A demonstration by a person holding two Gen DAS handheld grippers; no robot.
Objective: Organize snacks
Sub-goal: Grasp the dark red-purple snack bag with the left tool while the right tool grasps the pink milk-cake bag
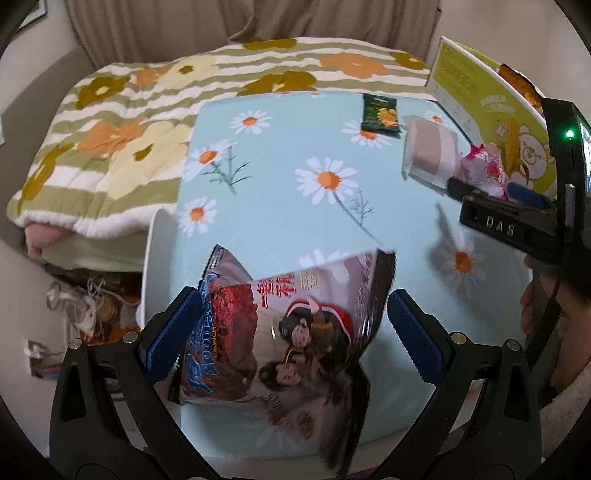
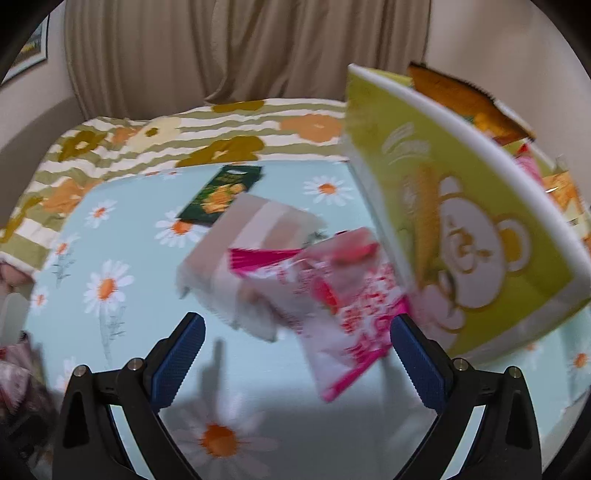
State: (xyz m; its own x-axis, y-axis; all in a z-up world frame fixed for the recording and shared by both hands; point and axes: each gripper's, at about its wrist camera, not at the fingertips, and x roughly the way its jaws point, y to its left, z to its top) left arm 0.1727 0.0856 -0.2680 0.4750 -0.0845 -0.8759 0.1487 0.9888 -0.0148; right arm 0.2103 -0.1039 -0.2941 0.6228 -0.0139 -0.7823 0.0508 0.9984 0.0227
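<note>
Your desk point(image 1: 280, 155) wears a daisy-print cloth, with a flowered bed point(image 1: 110, 122) and beige curtains point(image 1: 221, 22) behind. Your left claw point(image 1: 295, 332) stands apart around a glossy cartoon-printed snack bag point(image 1: 295, 332) lying on the desk's near edge; your right claw point(image 2: 297, 354) gapes by a pink packet point(image 2: 343, 306) beside the green box point(image 2: 461, 229).

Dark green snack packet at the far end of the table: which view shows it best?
Left wrist. There the dark green snack packet lies flat, sharp and whole on the daisy tablecloth, though small. In the right wrist view it looks larger but motion-blurred, and a beige-striped packet covers its near corner.
</note>
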